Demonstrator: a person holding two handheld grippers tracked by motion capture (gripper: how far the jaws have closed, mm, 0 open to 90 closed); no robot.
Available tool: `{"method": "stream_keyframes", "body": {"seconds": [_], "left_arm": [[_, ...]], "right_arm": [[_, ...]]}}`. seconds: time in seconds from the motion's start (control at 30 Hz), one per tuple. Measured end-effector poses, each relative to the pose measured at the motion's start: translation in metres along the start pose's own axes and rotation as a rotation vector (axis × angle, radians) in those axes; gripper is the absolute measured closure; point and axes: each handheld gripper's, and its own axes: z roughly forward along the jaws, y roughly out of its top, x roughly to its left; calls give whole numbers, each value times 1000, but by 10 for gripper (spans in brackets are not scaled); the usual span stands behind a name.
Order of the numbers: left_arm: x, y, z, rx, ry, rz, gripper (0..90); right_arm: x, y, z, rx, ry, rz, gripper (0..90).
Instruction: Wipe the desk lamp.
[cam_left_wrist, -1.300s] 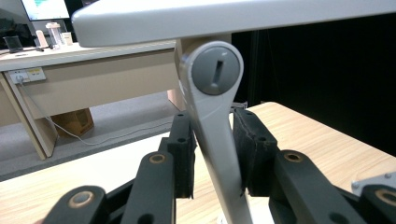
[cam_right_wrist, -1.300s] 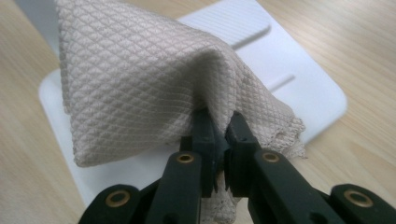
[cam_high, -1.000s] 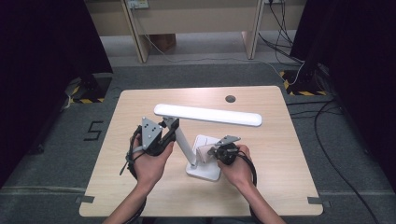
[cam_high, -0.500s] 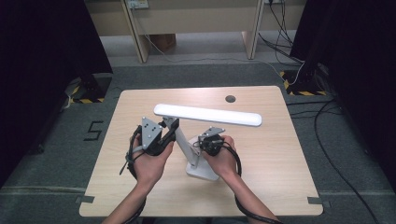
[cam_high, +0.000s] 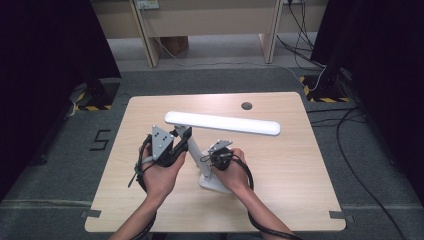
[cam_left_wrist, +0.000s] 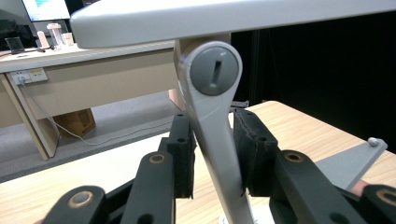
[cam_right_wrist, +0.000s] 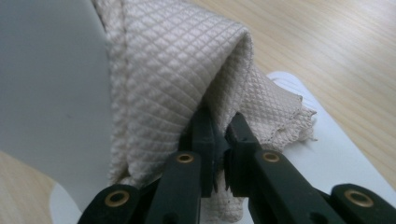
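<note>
Table (cam_high: 280, 200): light wood-grain top with rounded corners, standing on grey carpet (cam_high: 70, 190). A small dark round hole (cam_high: 246, 105) sits in the top near the far edge (right of centre in the high view).

Lamp (cam_high: 222, 123): white desk lamp, its flat white base (cam_high: 209, 184) resting directly on the table, on the near side of the hole and slightly left of it. The lamp's long head bar hangs level above the wood between the base and the hole, not touching the top. In the right gripper view the base shows as a white slab (cam_right_wrist: 327, 140) lying flat on the wood.
</note>
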Motion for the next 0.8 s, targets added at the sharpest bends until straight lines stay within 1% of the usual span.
{"method": "stream_keyframes", "body": {"seconds": [0.03, 0.07, 0.17, 0.23, 0.33, 0.4, 0.5, 0.63, 0.7, 0.8], "left_arm": [[0, 0, 0, 0, -1, -3, 687], [0, 0, 0, 1, -1, -5, 688], [0, 0, 0, 1, 0, -5, 689], [0, 0, 0, -1, 1, -4, 689], [0, 0, 1, -2, 1, -5, 689], [0, 0, 0, -2, 1, -3, 689], [-1, 0, 1, -2, -2, -3, 689], [-1, 0, 1, -1, 0, -2, 689], [-1, 0, 1, -2, 0, -2, 689], [-1, 0, 1, -2, 1, -1, 689]], "right_arm": [[0, -1, -1, 7, -12, 4, 850], [-2, -2, -2, 6, -22, -11, 850], [-9, -8, -6, 14, -63, 0, 850], [-15, -13, -8, 23, -72, 15, 850], [-21, -19, -11, 26, -77, 19, 850], [-24, -22, -13, 22, -92, 7, 850], [-28, -25, -16, 17, -96, 22, 850], [-32, -28, -20, 25, -130, 15, 850], [-36, -31, -21, 28, -136, 32, 850], [-40, -34, -22, 31, -144, 44, 850]]}}
